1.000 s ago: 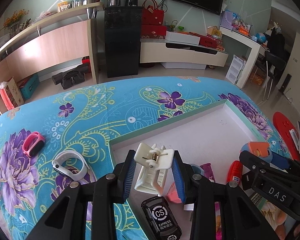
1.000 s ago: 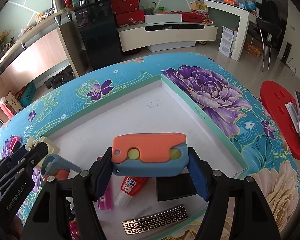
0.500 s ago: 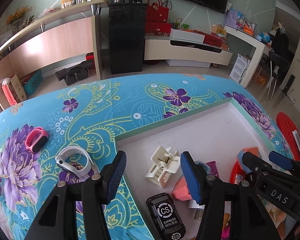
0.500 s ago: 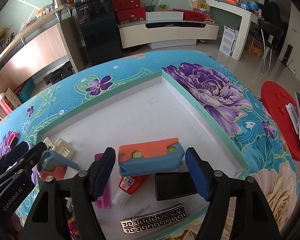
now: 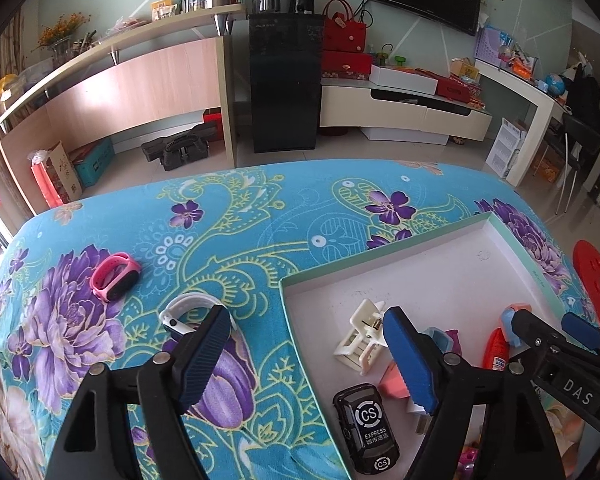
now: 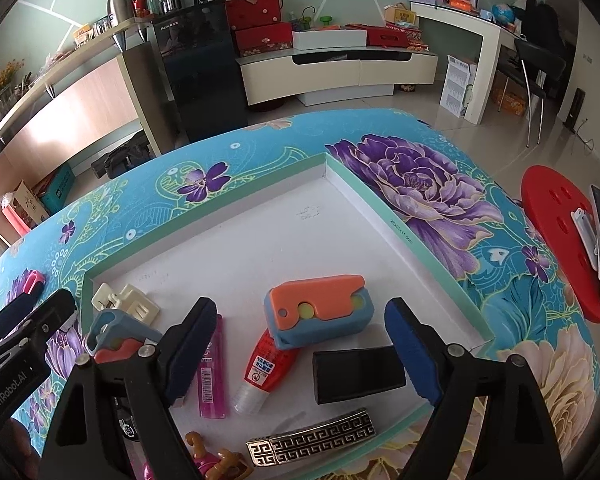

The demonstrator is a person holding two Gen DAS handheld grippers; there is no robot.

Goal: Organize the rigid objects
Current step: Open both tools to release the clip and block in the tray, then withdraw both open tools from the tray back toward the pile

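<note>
**A:** What does the left wrist view show?

**B:** The left gripper [image 5: 306,356] hangs over the near left corner of a shallow white tray [image 5: 512,236] with a mint-green rim. The tray lies on a worktop covered by a turquoise floral cloth [image 5: 260,232]. The jaws are spreading apart and nothing is between the pads. A cream plastic clip [image 5: 362,336] lies on its side on the tray floor, just beyond the right-hand finger and free of it. A black tag marked "CS EXPRESS" [image 5: 366,428] lies nearer the camera. Outside the tray, on the cloth, are a white wristband [image 5: 184,310] and a pink wristband [image 5: 114,276].

**A:** And the right wrist view?

**B:** The right gripper [image 6: 300,344] is also opening, empty. Between its fingers, not touched by either, an orange-and-blue block toy [image 6: 318,310] rests in the tray, partly on a small red bottle [image 6: 262,368]. Around it lie a pink lighter [image 6: 211,372], a black box [image 6: 358,370] and a patterned metal bar [image 6: 312,442].

**A:** Which step is this?

**B:** It looks like release: both pieces are set down in the tray.

**A:** What next?

**B:** Probably the left gripper must lift clear and cross to the two wristbands, which still lie outside the tray, closing on the band without catching the cloth.
</note>
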